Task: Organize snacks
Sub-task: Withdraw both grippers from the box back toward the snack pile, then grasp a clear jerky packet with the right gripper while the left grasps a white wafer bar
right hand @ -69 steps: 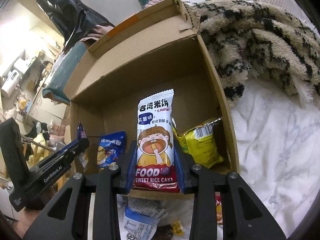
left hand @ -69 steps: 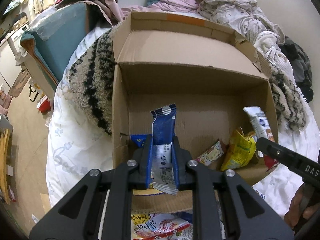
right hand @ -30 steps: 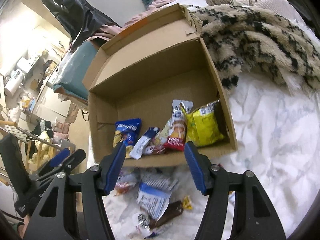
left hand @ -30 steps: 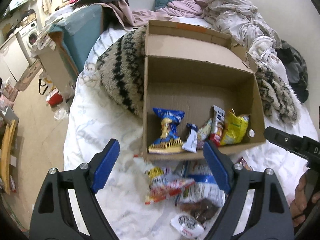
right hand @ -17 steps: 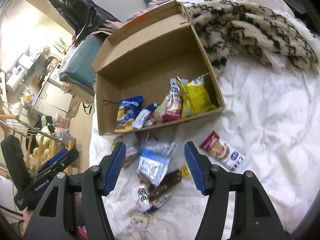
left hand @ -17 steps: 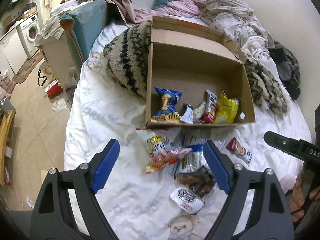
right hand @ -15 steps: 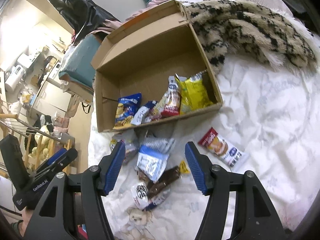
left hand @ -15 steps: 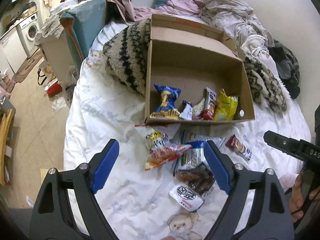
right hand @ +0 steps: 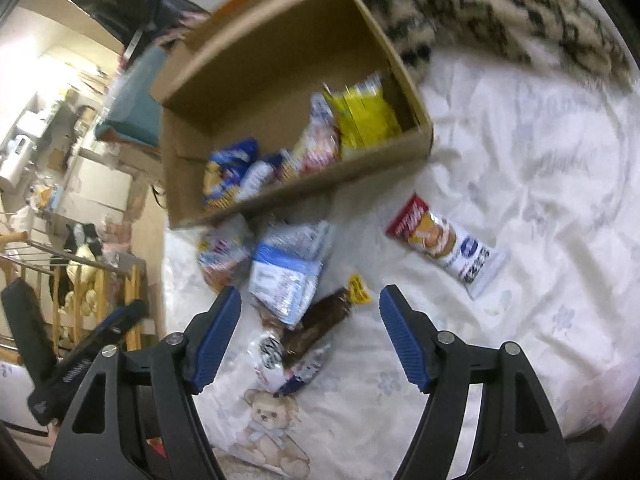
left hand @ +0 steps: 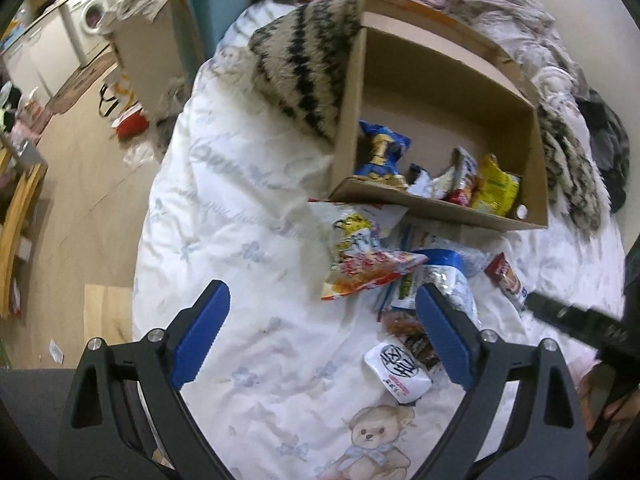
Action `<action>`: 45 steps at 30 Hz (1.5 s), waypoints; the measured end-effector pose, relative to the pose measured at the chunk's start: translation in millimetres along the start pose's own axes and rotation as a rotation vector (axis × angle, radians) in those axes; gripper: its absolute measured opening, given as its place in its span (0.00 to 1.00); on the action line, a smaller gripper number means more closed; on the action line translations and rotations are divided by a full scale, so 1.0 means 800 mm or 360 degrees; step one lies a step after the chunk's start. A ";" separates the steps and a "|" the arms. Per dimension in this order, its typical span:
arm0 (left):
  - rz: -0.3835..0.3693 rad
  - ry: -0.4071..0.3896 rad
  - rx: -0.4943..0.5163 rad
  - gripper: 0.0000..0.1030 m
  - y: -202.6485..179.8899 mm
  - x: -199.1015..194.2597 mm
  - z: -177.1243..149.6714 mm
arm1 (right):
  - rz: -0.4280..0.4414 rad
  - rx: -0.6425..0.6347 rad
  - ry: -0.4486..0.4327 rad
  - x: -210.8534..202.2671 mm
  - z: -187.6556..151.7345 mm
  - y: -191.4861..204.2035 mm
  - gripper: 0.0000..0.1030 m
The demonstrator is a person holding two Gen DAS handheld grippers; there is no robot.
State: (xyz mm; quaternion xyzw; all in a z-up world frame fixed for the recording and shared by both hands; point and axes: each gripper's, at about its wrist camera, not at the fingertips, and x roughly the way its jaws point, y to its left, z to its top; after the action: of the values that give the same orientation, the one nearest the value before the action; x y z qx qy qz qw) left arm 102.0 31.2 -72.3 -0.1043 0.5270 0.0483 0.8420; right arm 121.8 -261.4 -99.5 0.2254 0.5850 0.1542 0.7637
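Observation:
A cardboard box (left hand: 440, 210) lies on a white bedsheet with several snack packs inside, among them a blue bag (left hand: 382, 152) and a yellow bag (left hand: 496, 190). In front of it lies a loose pile: a red-orange bag (left hand: 368, 274), a blue-white pack (right hand: 286, 272), a brown bar (right hand: 320, 320) and a small white pack (left hand: 400, 372). A red-white cake pack (right hand: 444, 242) lies apart to the right. My left gripper (left hand: 322, 334) hovers over the sheet, its jaws opening, nothing between them. My right gripper (right hand: 310, 330) hangs above the pile, jaws opening, empty.
A striped fuzzy blanket (left hand: 304, 64) lies behind and beside the box. The bed's left edge drops to a wooden floor (left hand: 80, 168) with clutter. A bear print (left hand: 372, 436) marks the sheet near me. The other gripper's black arm (left hand: 580, 320) reaches in at the right.
Both grippers let go of their snack packs in the box, drew back and sank toward the loose pile on the sheet. Both pairs of jaws stand wider than before.

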 end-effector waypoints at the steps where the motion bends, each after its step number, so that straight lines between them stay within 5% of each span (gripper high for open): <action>1: 0.0007 0.0006 -0.0021 0.90 0.003 0.002 0.001 | -0.0014 0.0006 0.0049 0.011 0.000 -0.001 0.72; 7: -0.0029 0.0062 -0.0092 0.90 0.008 0.014 0.005 | -0.0093 0.0011 0.0402 0.085 -0.017 -0.004 0.71; 13: -0.0073 0.0101 -0.0081 0.90 -0.003 0.021 0.006 | -0.0233 -0.0164 0.0425 0.113 -0.019 0.016 0.72; 17: -0.0070 0.0086 -0.0049 0.90 -0.008 0.020 0.007 | -0.0197 -0.0085 0.0453 0.136 -0.015 0.010 0.70; 18: -0.0069 0.0083 -0.0046 0.90 -0.008 0.020 0.007 | -0.0181 -0.0064 0.0446 0.140 -0.015 0.009 0.67; 21: -0.0070 0.0087 -0.0054 0.90 -0.005 0.020 0.007 | -0.0173 -0.0104 0.0379 0.140 -0.011 0.014 0.33; 26: -0.0075 0.0078 -0.0086 0.90 0.000 0.017 0.009 | -0.0112 -0.0175 0.0287 0.106 -0.018 0.026 0.14; 36: -0.0082 0.0132 0.0049 0.90 -0.021 0.024 -0.007 | 0.0187 -0.0090 0.0131 -0.007 -0.034 0.017 0.11; 40: -0.0119 0.0225 0.0162 0.90 -0.049 0.039 -0.030 | 0.0022 -0.0219 -0.0098 -0.055 -0.030 0.012 0.11; 45: -0.0145 0.0301 0.0325 0.85 -0.096 0.061 -0.063 | -0.0056 -0.0142 -0.0170 -0.063 -0.022 -0.013 0.11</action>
State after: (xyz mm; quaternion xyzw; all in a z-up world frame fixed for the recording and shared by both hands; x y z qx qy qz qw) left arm 94.2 -56.3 -127.9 -0.0460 0.6010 -0.0541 0.7961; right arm 91.1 -292.6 -66.9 0.1887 0.5399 0.1544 0.8056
